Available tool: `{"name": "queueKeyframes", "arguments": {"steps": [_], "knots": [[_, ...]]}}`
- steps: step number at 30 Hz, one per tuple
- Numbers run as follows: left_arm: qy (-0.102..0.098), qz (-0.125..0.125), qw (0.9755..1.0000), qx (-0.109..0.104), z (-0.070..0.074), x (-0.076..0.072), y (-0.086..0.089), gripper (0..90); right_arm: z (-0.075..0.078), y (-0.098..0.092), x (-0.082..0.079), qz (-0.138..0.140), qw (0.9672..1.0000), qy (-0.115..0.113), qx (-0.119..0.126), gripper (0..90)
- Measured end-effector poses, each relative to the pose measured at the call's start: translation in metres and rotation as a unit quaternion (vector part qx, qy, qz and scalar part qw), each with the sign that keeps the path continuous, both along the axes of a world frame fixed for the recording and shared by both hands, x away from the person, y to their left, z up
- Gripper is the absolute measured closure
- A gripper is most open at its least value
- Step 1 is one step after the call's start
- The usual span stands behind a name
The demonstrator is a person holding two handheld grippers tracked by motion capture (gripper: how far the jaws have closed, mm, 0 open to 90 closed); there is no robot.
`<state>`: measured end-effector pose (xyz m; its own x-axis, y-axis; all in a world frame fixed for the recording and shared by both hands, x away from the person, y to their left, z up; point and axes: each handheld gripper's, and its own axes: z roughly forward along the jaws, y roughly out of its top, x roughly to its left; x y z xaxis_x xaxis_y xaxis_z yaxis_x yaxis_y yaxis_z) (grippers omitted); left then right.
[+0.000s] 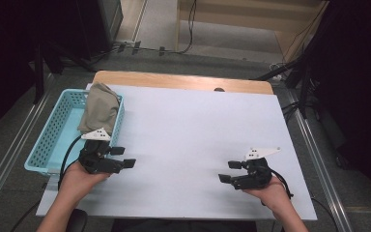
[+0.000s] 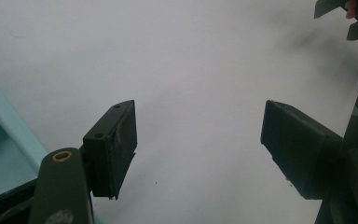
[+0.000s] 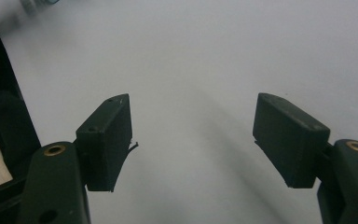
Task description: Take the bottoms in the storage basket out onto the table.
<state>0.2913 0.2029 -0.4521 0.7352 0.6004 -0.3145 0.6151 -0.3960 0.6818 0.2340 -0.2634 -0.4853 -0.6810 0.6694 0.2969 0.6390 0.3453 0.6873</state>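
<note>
Your left gripper (image 1: 123, 157) sits near the left edge of the worktop (image 1: 198, 125), just beside the basket (image 1: 46, 140), its two black jaws spread apart with nothing between them. In the left gripper view its (image 2: 198, 140) pads are flat, matte, block-shaped slabs with bare white board showing in the gap, and a strip of the basket's pale blue rim (image 2: 9, 121) runs along the lower left.

Your right gripper (image 1: 230, 171) rests toward the near right corner of the worktop, jaws likewise released and empty. The right gripper view shows its (image 3: 193, 140) same rectangular black pads, each fixed to a dark arm with a brass-ringed screw hole, over plain white surface.

The cloth (image 1: 100, 108) is a soft, crumpled grey-beige bundle. It lies in the far end of the basket and slumps over the basket's right wall, well apart from your right gripper and just beyond your left one. Neither gripper touches it.

The basket is light blue plastic, rectangular, with perforated lattice walls and a smooth rim; it sits at the left edge of the worktop. The worktop is a smooth, matte white board laid on a rounded wooden table (image 1: 183, 81), whose far edge shows beyond it.
</note>
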Motion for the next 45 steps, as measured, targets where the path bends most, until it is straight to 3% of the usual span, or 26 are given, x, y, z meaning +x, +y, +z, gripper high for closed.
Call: {"name": "queueKeyframes", "arguments": {"steps": [3,24,32,45], "knots": [[-0.004,0.001,1.0,0.008,0.0001,-0.0009,-0.0014,26.7,-0.0008,-0.0017,0.0,-0.004,1.0,0.0,0.0,26.3],[-0.006,0.004,0.9999,0.01,0.0,-0.0016,-0.002,26.3,-0.0058,-0.0039,-0.0036,0.004,0.9997,-0.004,-0.025,25.6],[-0.006,0.004,0.9999,0.009,-0.0001,-0.0017,-0.002,26.2,-0.0054,-0.0059,-0.0044,0.011,0.9999,-0.008,-0.004,25.6],[-0.01,0.003,0.9999,0.01,0.0012,-0.002,-0.0023,23.6,-0.0066,-0.0048,-0.0049,0.013,0.9999,-0.005,-0.01,25.6]]}}
